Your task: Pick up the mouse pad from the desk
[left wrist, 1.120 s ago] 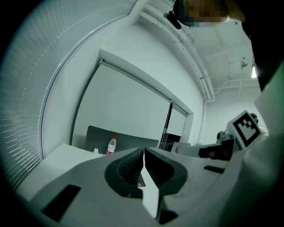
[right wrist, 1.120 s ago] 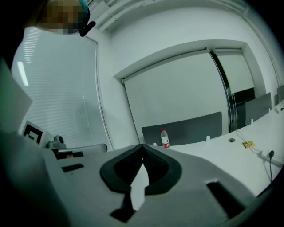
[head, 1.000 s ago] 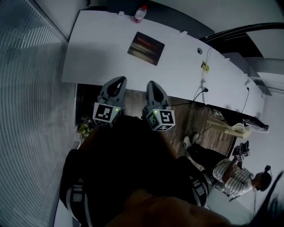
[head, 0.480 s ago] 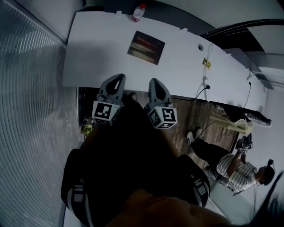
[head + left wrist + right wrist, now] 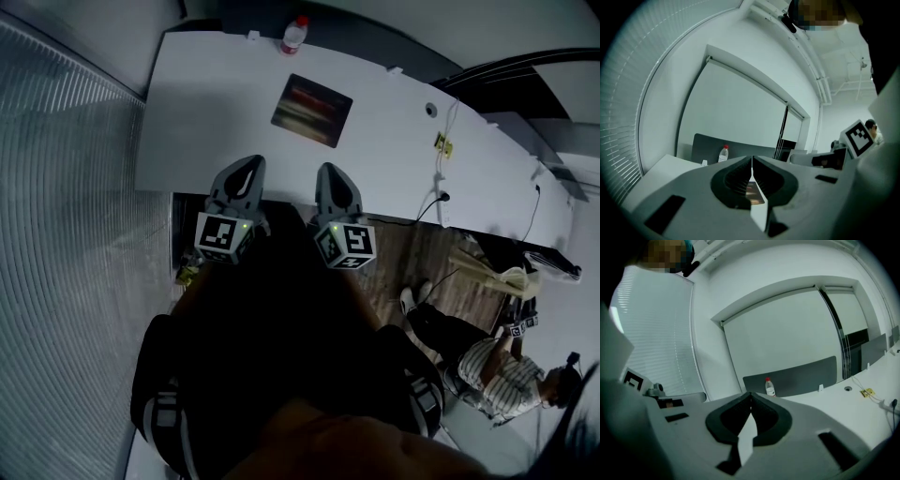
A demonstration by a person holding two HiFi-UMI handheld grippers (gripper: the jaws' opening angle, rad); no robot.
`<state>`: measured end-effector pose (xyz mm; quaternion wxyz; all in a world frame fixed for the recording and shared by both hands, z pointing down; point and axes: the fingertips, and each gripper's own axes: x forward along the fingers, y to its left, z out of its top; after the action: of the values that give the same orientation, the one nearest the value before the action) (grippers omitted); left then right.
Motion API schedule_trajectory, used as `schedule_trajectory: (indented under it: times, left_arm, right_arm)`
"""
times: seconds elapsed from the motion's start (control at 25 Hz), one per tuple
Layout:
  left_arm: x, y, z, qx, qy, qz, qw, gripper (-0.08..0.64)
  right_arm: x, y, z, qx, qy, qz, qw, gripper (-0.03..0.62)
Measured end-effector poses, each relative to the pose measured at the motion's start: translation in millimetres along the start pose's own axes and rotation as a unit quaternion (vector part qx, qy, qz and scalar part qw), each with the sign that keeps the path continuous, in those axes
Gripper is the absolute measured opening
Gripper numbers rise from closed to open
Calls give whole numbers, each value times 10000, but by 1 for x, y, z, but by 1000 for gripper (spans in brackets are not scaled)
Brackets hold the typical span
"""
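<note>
Open lane: bare desk (image 5: 202, 131) from near edge to mouse pad (image 5: 312, 111). Left end bare too. Bottle (image 5: 293, 36) upright at far edge, behind pad. Cable (image 5: 438, 173) crosses desk right of pad, well apart.

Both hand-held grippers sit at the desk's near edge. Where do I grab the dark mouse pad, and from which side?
Its near edge, I'd say. The dark rectangular mouse pad lies flat and thin on the white desk, so come in low from the near side. The left hand-held gripper and right hand-held gripper are both shut; open one first.
</note>
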<state>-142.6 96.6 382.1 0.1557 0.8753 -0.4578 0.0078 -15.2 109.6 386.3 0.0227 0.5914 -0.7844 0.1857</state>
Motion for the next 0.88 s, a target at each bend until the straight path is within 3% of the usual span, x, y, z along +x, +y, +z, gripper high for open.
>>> schedule_trajectory:
  times: [0.56, 0.88]
  left_arm:
    - [109, -17, -3, 211, 367, 307, 9986, 9]
    - [158, -20, -17, 397, 815, 432, 9949, 9]
  right_arm:
    - [53, -104, 32, 121, 76, 107, 9998, 1]
    - [79, -158, 20, 375, 365, 145, 9985, 2]
